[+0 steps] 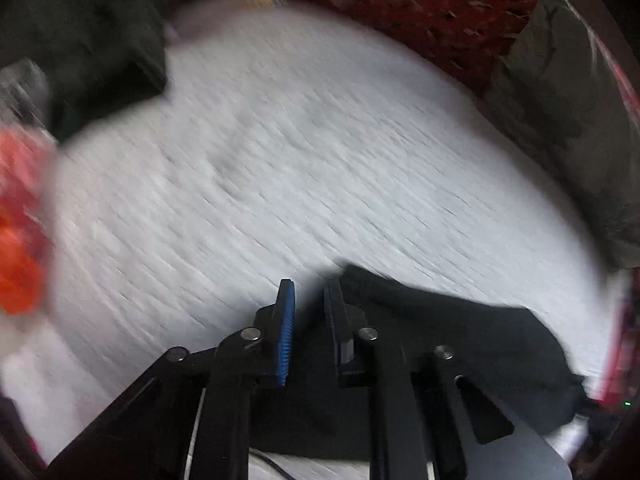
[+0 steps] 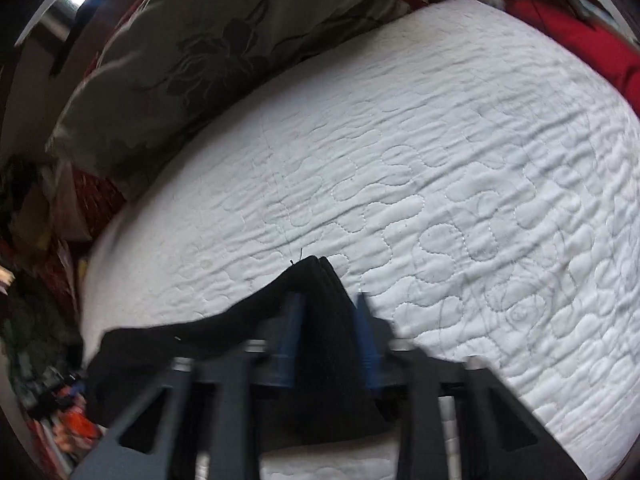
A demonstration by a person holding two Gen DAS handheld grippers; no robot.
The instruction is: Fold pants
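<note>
The black pants lie on a white quilted mattress, hanging from both grippers. In the blurred left wrist view my left gripper has blue-padded fingers close together, with black cloth at the right finger; whether it pinches cloth is unclear. In the right wrist view my right gripper is shut on a folded stack of the black pants, whose corner pokes out past the fingertips. The rest of the cloth drapes down to the left.
The white mattress spreads ahead. A grey floral pillow lies along its far left edge; it also shows in the left wrist view. Red patterned bedding, a dark cloth pile and an orange object border the mattress.
</note>
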